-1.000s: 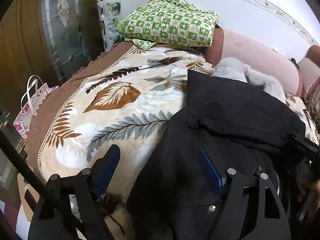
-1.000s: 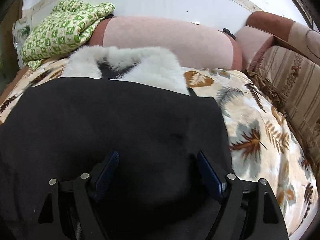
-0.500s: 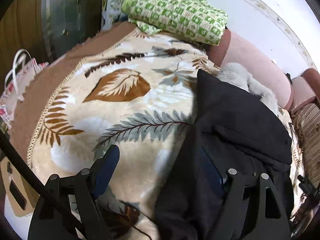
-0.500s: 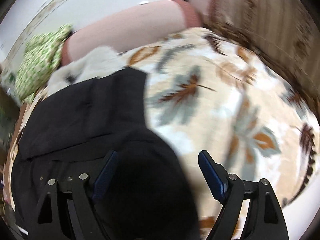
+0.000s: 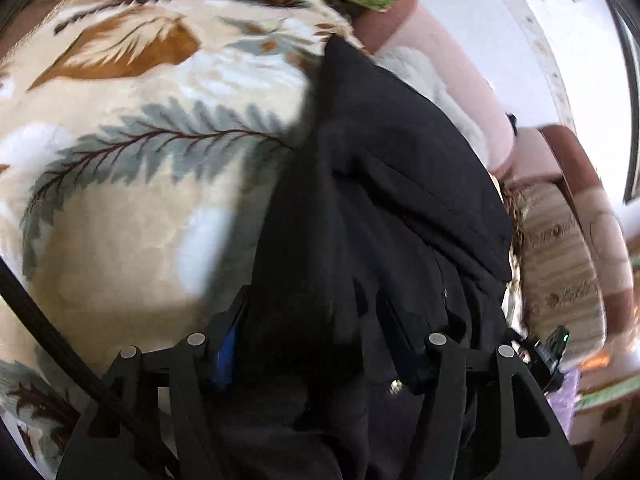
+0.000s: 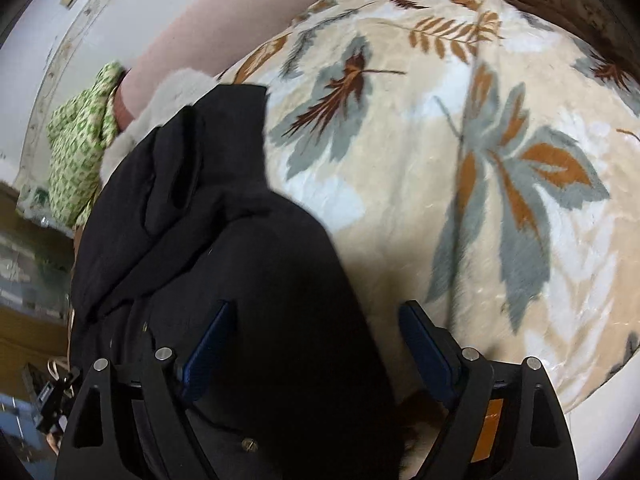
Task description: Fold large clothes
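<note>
While the black coat (image 5: 400,184) lies on the leaf blanket (image 5: 132,200), left gripper (image 5: 316,344) spread around its edge, right gripper (image 6: 312,340) likewise spread.

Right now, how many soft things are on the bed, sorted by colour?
Black: 1, the coat
White: 1, the coat's fur trim
Green checked: 1, the bundle
Cream with leaves: 1, the blanket
Total: 4
</note>
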`<state>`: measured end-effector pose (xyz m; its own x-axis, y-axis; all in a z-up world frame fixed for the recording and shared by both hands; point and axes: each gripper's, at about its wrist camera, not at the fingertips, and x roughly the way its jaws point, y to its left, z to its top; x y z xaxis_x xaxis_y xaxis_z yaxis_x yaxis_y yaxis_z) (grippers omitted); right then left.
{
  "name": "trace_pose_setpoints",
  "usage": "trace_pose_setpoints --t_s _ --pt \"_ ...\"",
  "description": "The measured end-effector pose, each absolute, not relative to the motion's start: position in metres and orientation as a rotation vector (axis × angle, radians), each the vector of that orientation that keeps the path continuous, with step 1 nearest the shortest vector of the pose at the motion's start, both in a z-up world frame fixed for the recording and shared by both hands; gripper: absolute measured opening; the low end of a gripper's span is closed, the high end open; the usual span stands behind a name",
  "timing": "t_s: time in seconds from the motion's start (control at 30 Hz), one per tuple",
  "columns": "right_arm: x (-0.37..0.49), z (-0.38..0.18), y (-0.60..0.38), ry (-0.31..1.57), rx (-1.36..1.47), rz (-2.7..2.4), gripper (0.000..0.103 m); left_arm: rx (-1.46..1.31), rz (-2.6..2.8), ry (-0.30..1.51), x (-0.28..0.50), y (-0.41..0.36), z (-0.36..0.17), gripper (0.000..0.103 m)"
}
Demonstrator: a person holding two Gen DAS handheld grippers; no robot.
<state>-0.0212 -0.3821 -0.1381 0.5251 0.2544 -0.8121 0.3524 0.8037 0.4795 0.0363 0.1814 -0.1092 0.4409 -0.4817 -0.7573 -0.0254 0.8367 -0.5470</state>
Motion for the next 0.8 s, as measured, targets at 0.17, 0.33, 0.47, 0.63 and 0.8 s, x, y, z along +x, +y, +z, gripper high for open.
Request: trace_pose_setpoints --t_s 0.17,0.33,0.47,0.63,0.8 --pt "-0.027 -0.14 -0.37 1.081 0.691 0.055 0.089 -0.51 -0.391 1.066 0.011 0.171 -0.097 0.058" --pt "-0.041 -0.14 -0.364 1.103 0.709 0.132 0.089 -0.566 -0.407 1.074 -0.013 0.179 -0.102 0.058" --pt "-0.054 -0.139 -0.36 1.122 0.727 0.192 0.089 -0.592 -0.413 1.075 -0.032 0.182 -0.108 0.058" --pt "-0.074 -0.14 -0.348 1.144 0.703 0.238 0.09 -0.567 -0.406 1.044 -0.052 0.169 -0.107 0.059" --pt "-0.091 -0.145 -0.327 1.155 0.651 0.257 0.09 -0.533 -0.435 1.035 -0.057 0.149 -0.106 0.066"
